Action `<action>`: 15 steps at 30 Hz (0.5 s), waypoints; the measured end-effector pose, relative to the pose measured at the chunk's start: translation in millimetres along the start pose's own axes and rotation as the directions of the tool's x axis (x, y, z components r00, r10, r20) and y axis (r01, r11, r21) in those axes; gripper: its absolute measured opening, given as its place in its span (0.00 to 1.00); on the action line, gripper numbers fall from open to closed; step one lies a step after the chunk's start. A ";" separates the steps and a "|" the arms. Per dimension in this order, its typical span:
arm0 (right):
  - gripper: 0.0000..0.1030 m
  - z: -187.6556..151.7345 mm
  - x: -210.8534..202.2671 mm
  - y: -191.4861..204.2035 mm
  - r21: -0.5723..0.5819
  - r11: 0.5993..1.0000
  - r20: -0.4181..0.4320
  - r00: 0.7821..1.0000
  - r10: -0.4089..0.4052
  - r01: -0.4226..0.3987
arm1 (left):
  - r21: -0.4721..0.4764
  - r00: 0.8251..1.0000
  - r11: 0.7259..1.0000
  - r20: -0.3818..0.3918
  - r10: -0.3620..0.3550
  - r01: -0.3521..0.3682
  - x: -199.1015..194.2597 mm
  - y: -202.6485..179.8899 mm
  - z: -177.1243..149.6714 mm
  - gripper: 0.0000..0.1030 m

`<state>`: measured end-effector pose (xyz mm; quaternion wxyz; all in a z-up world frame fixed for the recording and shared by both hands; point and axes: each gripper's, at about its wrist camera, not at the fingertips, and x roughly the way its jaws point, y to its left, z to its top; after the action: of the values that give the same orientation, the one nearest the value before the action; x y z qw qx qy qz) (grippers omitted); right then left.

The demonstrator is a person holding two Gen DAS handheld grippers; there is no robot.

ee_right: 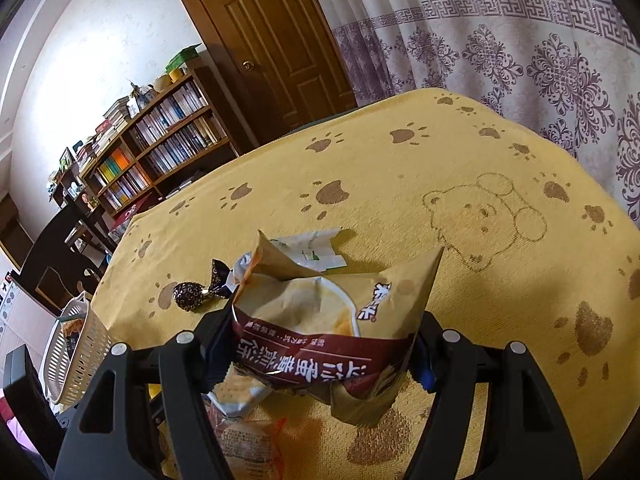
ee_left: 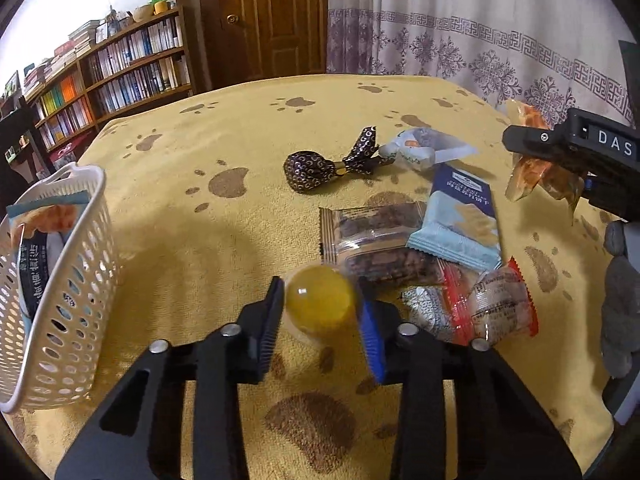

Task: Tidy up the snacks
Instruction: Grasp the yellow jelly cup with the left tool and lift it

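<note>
My left gripper (ee_left: 320, 302) is shut on a round yellow jelly cup (ee_left: 320, 296), held just over the yellow paw-print cloth (ee_left: 240, 128). A white perforated basket (ee_left: 60, 292) stands at the left with a blue and white packet (ee_left: 36, 248) inside. My right gripper (ee_right: 324, 332) is shut on a tan and maroon snack packet (ee_right: 320, 308), lifted above the table. In the left wrist view that right gripper (ee_left: 528, 148) hangs at the far right with the crinkled packet (ee_left: 528, 178) in it. The basket (ee_right: 76, 356) sits low at the left in the right wrist view.
Loose snacks lie right of centre: a dark patterned twist candy (ee_left: 310, 170), a white wrapped sweet (ee_left: 412, 152), a brown clear packet (ee_left: 372, 240), a pale blue packet (ee_left: 460, 220) and a red-edged packet (ee_left: 496, 304). A bookshelf (ee_left: 120, 64), door and curtain stand behind the table.
</note>
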<state>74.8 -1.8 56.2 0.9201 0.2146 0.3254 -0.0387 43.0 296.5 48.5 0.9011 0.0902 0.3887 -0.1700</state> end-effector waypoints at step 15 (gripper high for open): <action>0.67 -2.3 -0.8 -1.2 0.005 1.000 0.006 1.000 0.001 -0.001 | -0.032 0.997 0.999 0.065 0.034 -0.032 -29.3 5.0 -1.0 0.20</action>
<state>72.6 -2.0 54.7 0.9205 0.2170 0.3224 -0.0398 25.5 308.3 69.4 0.9173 0.0769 0.3600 -0.1518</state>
